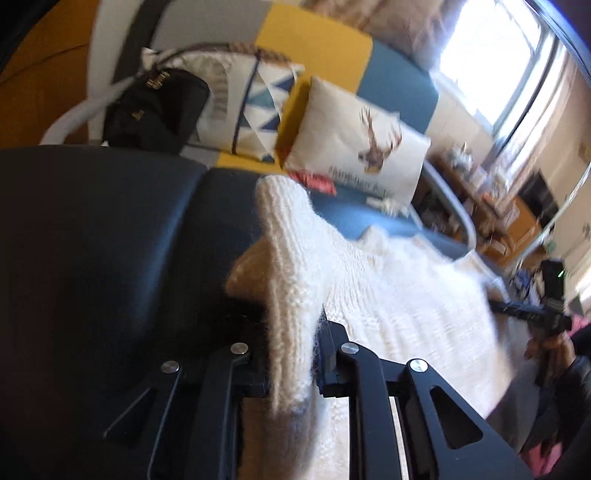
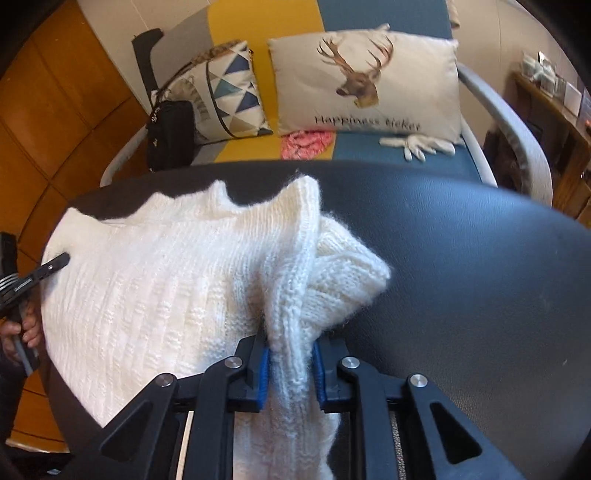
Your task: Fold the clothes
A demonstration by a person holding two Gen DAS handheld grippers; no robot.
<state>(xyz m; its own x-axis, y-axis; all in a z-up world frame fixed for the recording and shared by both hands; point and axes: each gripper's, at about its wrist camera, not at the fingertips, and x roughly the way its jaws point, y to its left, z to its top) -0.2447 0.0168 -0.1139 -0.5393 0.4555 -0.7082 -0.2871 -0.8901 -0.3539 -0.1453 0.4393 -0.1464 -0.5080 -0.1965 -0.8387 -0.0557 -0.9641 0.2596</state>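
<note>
Both grippers clamp the white sweater on the dark table.

The left gripper (image 1: 291, 354) has its fingers (image 1: 332, 354) clenched on a bunched knit edge of the sweater (image 1: 388, 295); the view is motion-blurred. The right gripper (image 2: 291, 365) has its blue-padded fingers (image 2: 263, 373) clenched on a gathered fold of the sweater (image 2: 147, 288). The garment lies spread across the near part of the table (image 2: 461, 258), with one ribbed section folded over beside the right gripper. Behind the table stands a sofa (image 2: 295, 22) carrying a deer pillow (image 2: 369, 81), a triangle pillow (image 2: 229, 92) and a black bag (image 2: 170, 133).
</note>
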